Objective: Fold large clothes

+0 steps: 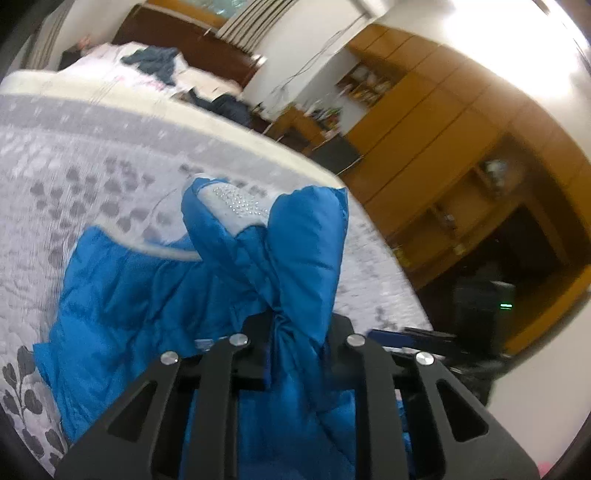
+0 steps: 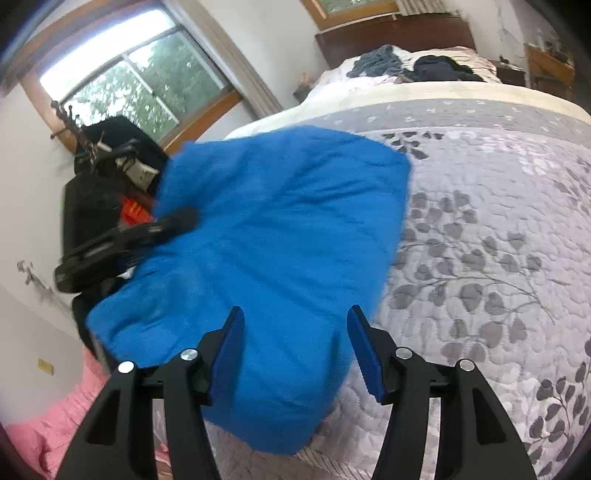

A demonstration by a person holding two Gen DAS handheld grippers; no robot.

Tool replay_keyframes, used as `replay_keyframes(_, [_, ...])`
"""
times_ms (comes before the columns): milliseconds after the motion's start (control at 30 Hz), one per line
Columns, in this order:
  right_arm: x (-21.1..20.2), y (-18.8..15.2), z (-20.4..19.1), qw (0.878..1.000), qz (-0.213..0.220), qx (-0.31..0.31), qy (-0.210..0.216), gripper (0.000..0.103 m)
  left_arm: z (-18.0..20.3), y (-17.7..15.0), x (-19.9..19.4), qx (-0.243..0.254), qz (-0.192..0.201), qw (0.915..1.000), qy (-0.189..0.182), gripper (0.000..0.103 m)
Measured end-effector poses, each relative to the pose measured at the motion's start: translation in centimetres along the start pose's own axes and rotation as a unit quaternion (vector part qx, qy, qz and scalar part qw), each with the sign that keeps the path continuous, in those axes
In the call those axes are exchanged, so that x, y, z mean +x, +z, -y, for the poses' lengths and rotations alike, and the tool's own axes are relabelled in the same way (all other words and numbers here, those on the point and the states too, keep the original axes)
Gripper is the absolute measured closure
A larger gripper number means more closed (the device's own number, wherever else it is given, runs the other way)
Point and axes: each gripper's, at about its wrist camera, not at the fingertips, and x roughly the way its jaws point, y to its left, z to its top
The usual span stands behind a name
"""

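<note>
On the quilted grey bedspread [image 2: 480,221], stitched all over with a leaf pattern, lies the blue puffer jacket [image 1: 140,295], glossy and padded, its pale lining at the collar dotted with tiny sparkles. Left gripper [image 1: 295,325] is clamped tight on a bunched fold of that slick fabric, which bulges up between the black jaws. Right gripper [image 2: 295,350] hangs above the jacket's broad blue back [image 2: 277,229] with its blue-padded fingers [image 2: 229,350] spread wide, gripping nothing (this view is blurry). Further up the bed, dark rumpled clothes [image 2: 417,64] sit heaped near the wooden headboard [image 2: 395,35].
</note>
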Motion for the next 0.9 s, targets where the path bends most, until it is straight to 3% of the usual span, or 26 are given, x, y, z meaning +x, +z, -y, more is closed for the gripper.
replay_keyframes(167, [-0.4,0.1,-0.4,1.000,0.012,-0.005,0.011,0.043,2.5,-0.1,-3.8,0.040,0.032,0.9983,-0.029,0.088])
replay_keyframes(300, [0.1,-0.1,-1.6,1.000,0.007,-0.019,0.017,0.043,2.2,-0.9,-6.9,0.048,0.056,0.9965,-0.039,0.088])
replay_keyframes(467, [1.4,-0.6,-3.7,0.999,-0.012,-0.044,0.015,0.040,-2.2,-2.0,-8.9,-0.003,0.069,0.9970,-0.035,0.088])
replay_keyframes(633, [4.2,-1.3,-5.6,0.997,-0.047,-0.063,0.003,0.040,-8.4,-3.3,-7.9,-0.063,0.048,0.9967,-0.016,0.088])
replay_keyframes(733, [5.4,-1.7,-6.3,0.996,-0.059,-0.066,-0.004,0.034,-12.1,-3.7,-7.4,-0.099,0.041,0.9937,-0.033,0.088])
replay_keyframes(900, [6.9,-2.3,-6.9,0.995,-0.061,-0.072,-0.032,0.030,-13.7,-4.6,-6.6,-0.092,0.037,0.9948,-0.023,0.083])
